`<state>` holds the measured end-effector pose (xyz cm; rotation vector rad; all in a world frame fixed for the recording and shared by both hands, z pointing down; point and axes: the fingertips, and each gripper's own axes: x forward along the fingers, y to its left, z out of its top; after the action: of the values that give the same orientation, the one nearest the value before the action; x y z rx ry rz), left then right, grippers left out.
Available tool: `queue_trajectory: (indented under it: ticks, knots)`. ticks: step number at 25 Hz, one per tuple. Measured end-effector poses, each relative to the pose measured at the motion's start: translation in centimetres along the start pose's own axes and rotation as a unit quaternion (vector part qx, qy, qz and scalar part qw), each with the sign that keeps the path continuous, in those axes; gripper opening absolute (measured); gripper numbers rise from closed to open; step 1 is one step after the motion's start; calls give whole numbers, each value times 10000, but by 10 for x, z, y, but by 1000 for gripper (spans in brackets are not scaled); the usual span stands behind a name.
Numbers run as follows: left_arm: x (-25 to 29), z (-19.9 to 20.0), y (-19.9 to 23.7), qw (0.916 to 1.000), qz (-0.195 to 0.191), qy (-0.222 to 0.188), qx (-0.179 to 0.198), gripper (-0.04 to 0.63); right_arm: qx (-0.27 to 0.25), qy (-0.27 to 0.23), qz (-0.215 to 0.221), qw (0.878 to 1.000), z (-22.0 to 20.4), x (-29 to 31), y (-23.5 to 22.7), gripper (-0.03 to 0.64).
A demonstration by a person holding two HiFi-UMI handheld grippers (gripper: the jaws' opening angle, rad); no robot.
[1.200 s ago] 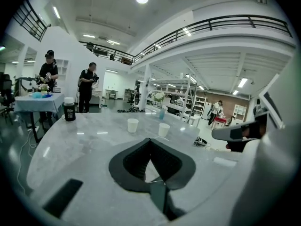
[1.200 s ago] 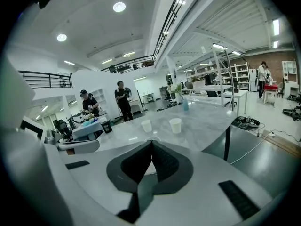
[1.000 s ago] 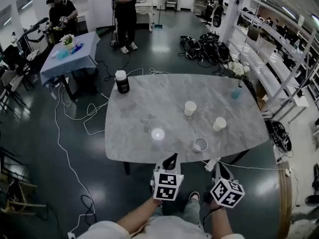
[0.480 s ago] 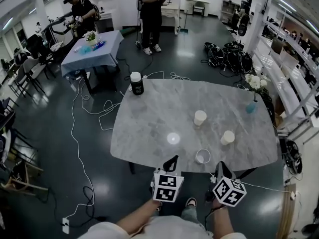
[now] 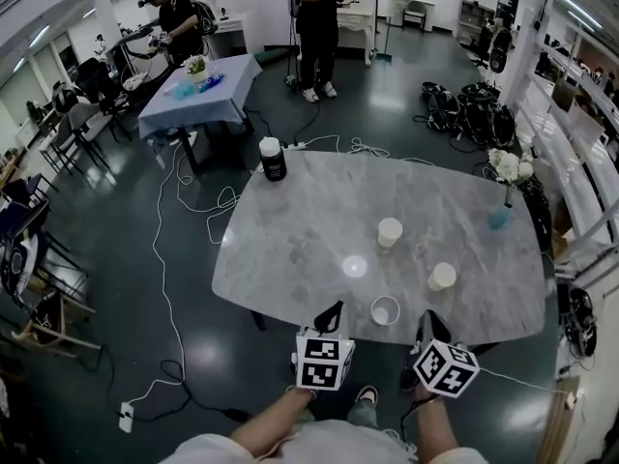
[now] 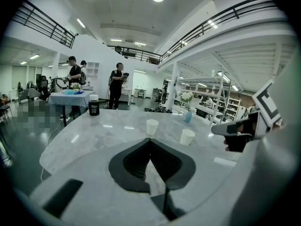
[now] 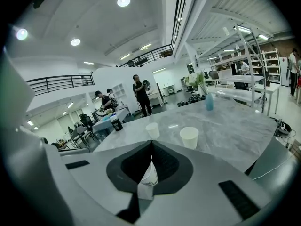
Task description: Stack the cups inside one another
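Left gripper (image 5: 330,310) and right gripper (image 5: 430,319), each with fingers closed together on nothing, were at the near edge of the marble table (image 5: 290,249). The nearest cup (image 5: 385,310) stood between them, just ahead. The second cup (image 5: 442,276) stood beyond the right fingers, and the third cup (image 5: 390,232) farthest.

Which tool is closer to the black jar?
Left. The left tool hangs by the table's near edge, across from the black jar; the right tool is beside it, farther away.
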<state>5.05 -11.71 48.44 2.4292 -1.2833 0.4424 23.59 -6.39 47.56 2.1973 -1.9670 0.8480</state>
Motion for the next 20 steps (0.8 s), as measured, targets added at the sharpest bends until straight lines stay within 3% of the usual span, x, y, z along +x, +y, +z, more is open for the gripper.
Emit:
queue_trajectory:
  ticks: [8,20]
  knots:
    - [-1,-8,5,9999,132,34,-82,-6,-89,89,262,9996,-9,5,19,8]
    - [-3,-11,2,9999,76,114,73,-6,-62,-67,-12,10000,-6,-2,0,8]
